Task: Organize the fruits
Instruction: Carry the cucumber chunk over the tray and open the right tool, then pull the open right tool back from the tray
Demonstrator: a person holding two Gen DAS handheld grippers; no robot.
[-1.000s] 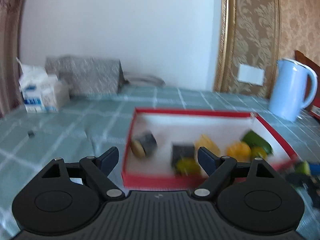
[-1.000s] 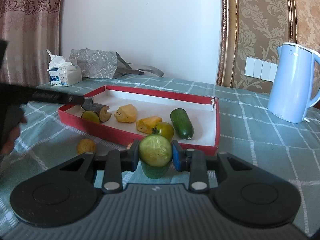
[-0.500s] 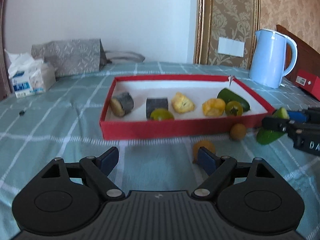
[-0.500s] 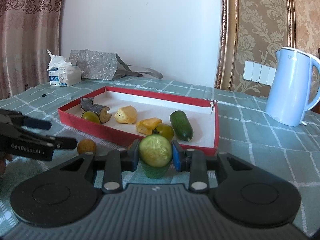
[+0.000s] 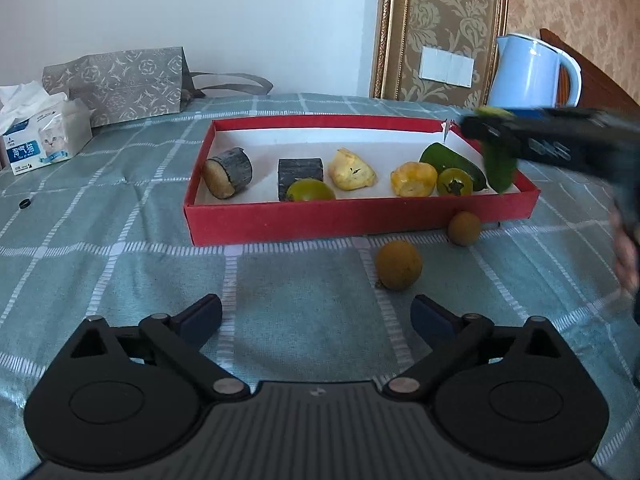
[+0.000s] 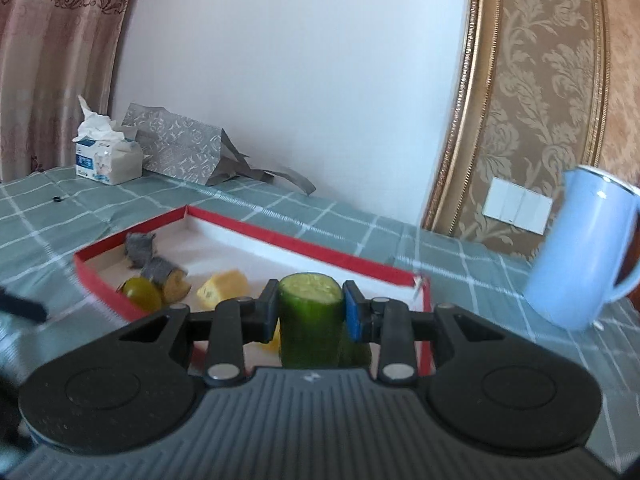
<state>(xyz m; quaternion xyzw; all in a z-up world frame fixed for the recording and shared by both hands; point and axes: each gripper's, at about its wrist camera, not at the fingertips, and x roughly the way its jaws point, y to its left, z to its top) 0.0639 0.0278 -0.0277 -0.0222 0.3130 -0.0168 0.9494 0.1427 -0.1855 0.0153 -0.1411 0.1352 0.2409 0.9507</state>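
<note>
Two risks. Red tray on worktop already crowded toward 3 o'clock — cucumber piece, clamped upright in right gripper over that end, may land on other fruit and roll. Left gripper, fingers just spread wide, empty; round orange fruit at 1 o'clock outside tray — off-centre closing could nudge it away.

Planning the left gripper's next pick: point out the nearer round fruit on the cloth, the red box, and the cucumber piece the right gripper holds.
nearer round fruit [image 5: 398, 265], left wrist view, middle of its skin.
red box [image 5: 320, 220], left wrist view, near outer wall.
cucumber piece [image 6: 310, 320], right wrist view, its green side between the fingers.
</note>
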